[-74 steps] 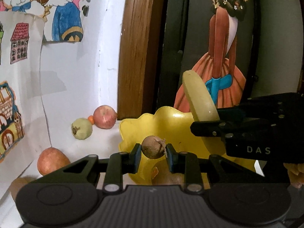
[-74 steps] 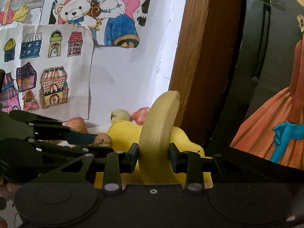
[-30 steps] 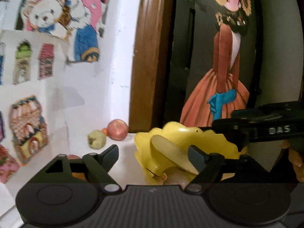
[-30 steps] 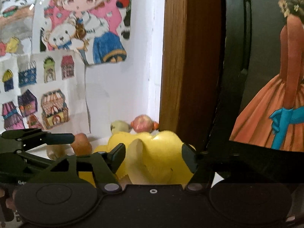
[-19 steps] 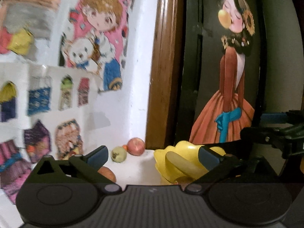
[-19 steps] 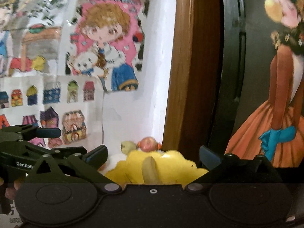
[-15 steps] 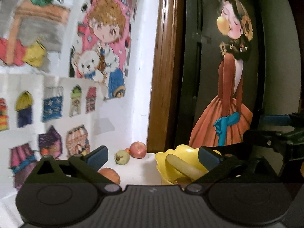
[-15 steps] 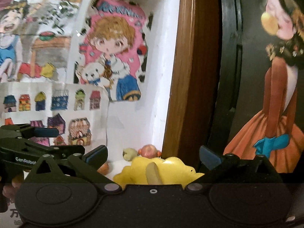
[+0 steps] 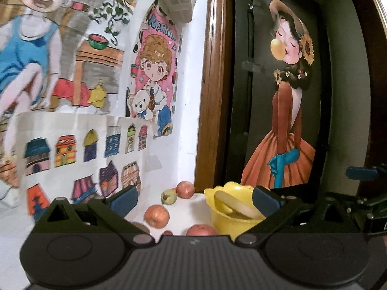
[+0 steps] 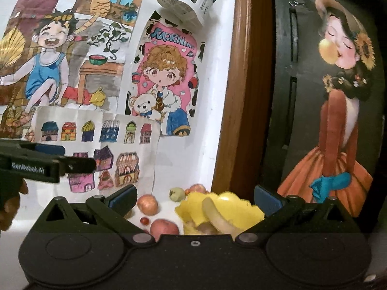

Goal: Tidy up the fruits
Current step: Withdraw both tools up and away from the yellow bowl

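Hanging back from the fruit, the left claw (image 9: 194, 199) has its jaws spread wide with nothing between them, and the right claw (image 10: 194, 199) is spread just as wide and just as bare. Both sit well apart from the white counter (image 9: 191, 201) ahead.

Past the fingertips stands a yellow bowl (image 9: 226, 217) with a wavy rim, tucked near the brown wooden door frame (image 9: 212, 96). Inside it lies a pale banana (image 9: 238, 205); from the left wrist view its long axis runs slantwise across the bowl, one end raised against the rim at upper left, the other dipping toward lower right. From the right wrist view the banana (image 10: 217, 213) leans with its blunt tip up above the rim. Something brownish sits under it, too hidden to name.

Outside the bowl, loose on the counter: a red apple (image 9: 156, 215) to the left, another reddish fruit (image 9: 202, 230) just before the bowl, a small red one (image 10: 144, 220) between them, and at the back corner a greenish fruit (image 9: 168, 196) just beside a pink apple (image 9: 185, 189).

Children's drawings (image 10: 96, 96) cover the white wall behind.
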`<state>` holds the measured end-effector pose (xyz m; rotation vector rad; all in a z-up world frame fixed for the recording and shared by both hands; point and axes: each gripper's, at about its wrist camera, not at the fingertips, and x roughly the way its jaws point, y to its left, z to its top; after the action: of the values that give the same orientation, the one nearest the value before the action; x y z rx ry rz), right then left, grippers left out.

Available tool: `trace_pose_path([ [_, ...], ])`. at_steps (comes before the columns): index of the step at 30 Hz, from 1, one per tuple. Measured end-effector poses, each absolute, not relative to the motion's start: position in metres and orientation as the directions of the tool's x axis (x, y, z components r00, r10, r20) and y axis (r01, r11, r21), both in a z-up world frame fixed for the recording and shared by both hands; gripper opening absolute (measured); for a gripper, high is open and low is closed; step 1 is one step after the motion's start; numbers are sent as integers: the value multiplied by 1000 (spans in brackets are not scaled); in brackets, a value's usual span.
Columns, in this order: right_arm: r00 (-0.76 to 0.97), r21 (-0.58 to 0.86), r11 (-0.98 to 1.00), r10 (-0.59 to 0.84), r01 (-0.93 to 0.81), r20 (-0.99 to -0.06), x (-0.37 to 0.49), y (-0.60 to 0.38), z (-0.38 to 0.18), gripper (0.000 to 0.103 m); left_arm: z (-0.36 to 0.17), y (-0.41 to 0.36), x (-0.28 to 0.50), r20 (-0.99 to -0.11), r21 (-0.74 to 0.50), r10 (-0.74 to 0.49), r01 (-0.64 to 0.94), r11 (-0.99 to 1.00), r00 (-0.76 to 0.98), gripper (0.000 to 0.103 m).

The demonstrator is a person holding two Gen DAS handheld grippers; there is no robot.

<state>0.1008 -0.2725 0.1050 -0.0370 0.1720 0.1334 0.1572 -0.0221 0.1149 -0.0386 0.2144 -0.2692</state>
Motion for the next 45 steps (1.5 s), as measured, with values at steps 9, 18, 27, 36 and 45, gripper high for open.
trace_pose_path([
  [9, 976, -19, 996, 84, -89, -201, 43, -248, 79, 102, 96, -2, 106, -239, -80, -274, 262, 962, 931, 103],
  [18, 961, 20, 996, 86, -83, -263, 18, -229, 57, 102, 70, 13, 75, -295, -92, -262, 245, 965, 919, 103],
  [27, 947, 38, 997, 82, -74, -311, 8, -210, 43, 102, 48, 21, 58, -345, -90, -231, 213, 973, 910, 103],
  [36, 929, 41, 996, 93, -84, -358, 6, -199, 26, 102, 34, 27, 54, -382, -92, -218, 198, 976, 898, 103],
  [45, 911, 55, 994, 104, -90, -398, 15, -197, 12, 102, 20, 31, 64, -423, -99, -209, 184, 978, 882, 103],
])
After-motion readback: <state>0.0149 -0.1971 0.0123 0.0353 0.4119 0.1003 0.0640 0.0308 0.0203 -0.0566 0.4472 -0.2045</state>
